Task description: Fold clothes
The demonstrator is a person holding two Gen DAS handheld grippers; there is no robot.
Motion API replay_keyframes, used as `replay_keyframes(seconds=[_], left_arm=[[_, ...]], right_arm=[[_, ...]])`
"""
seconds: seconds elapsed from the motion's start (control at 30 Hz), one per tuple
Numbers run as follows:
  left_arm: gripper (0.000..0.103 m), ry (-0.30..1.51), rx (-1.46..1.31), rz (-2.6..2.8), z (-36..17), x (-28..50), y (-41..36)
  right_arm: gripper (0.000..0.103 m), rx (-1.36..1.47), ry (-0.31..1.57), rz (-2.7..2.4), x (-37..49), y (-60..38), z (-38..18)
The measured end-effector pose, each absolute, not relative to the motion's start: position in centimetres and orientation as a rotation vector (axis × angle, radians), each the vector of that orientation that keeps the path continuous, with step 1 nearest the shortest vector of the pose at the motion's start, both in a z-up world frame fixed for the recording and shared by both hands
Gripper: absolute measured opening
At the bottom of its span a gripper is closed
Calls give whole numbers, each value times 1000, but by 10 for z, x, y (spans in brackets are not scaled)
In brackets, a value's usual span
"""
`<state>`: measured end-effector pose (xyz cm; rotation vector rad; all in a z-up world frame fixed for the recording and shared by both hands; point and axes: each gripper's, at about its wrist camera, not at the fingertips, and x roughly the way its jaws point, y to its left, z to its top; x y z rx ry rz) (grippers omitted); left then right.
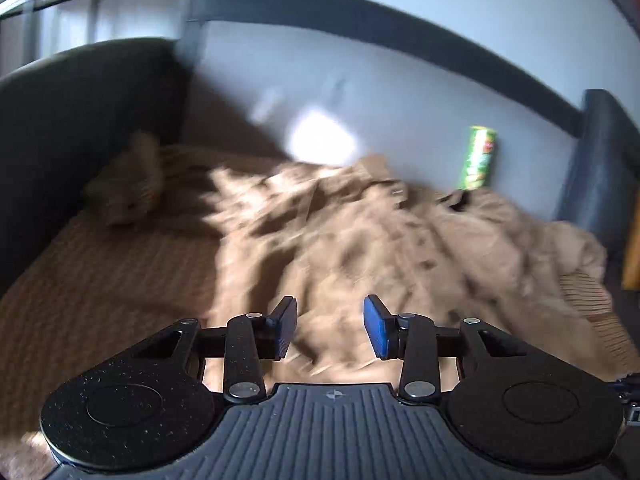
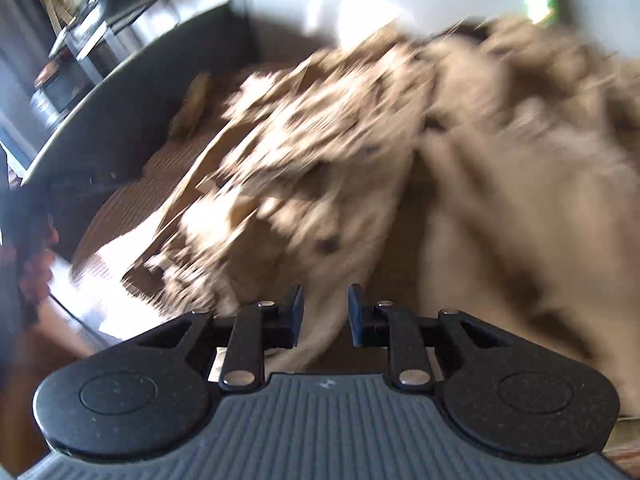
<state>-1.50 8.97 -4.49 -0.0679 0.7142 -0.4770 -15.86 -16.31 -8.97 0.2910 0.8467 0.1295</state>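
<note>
- Hovering over a crumpled tan fabric garment [image 1: 360, 240], my left gripper [image 1: 330, 328] has its jaws parted, with nothing pinched between the blue pads [image 1: 378, 330].
- My right gripper [image 2: 325, 316] shows a narrower gap; a pale strip of the same garment [image 2: 500, 180] runs under that gap, though blur hides whether the pads touch it.
- Spread across a brown ribbed sofa cover [image 1: 100, 280], the garment lies in rumpled folds below a grey backrest [image 1: 360, 92].
- A green cylindrical can [image 1: 478, 158] stands upright against the backrest, just beyond the cloth.
- A small tan bundle [image 1: 128, 188] sits by the dark armrest [image 1: 80, 128].
</note>
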Motion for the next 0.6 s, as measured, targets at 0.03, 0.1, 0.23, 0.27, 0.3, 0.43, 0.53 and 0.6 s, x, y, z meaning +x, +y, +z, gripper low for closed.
replay_keyframes(seconds=[0.03, 0.1, 0.23, 0.27, 0.3, 0.43, 0.53, 0.6], left_arm=[[55, 710, -59, -516, -40, -9, 72], [64, 717, -24, -590, -37, -1, 28], [82, 772, 10, -683, -45, 19, -63], [82, 797, -1, -674, -48, 27, -82], [82, 822, -14, -663, -52, 35, -102], [82, 934, -105, -559, -66, 79, -162], [82, 961, -55, -429, -74, 108, -195], [82, 970, 11, -371, -79, 121, -212]], right_arm=[[38, 288, 819, 88, -165, -175, -83], [45, 292, 771, -11, -178, -203, -73], [60, 345, 716, -168, -195, -260, -67], [62, 364, 709, -186, -198, -273, -68], [64, 383, 703, -198, -200, -285, -70], [66, 450, 718, -234, -205, -318, -88], [71, 515, 731, -244, -209, -335, -102], [71, 561, 733, -239, -212, -343, -110]])
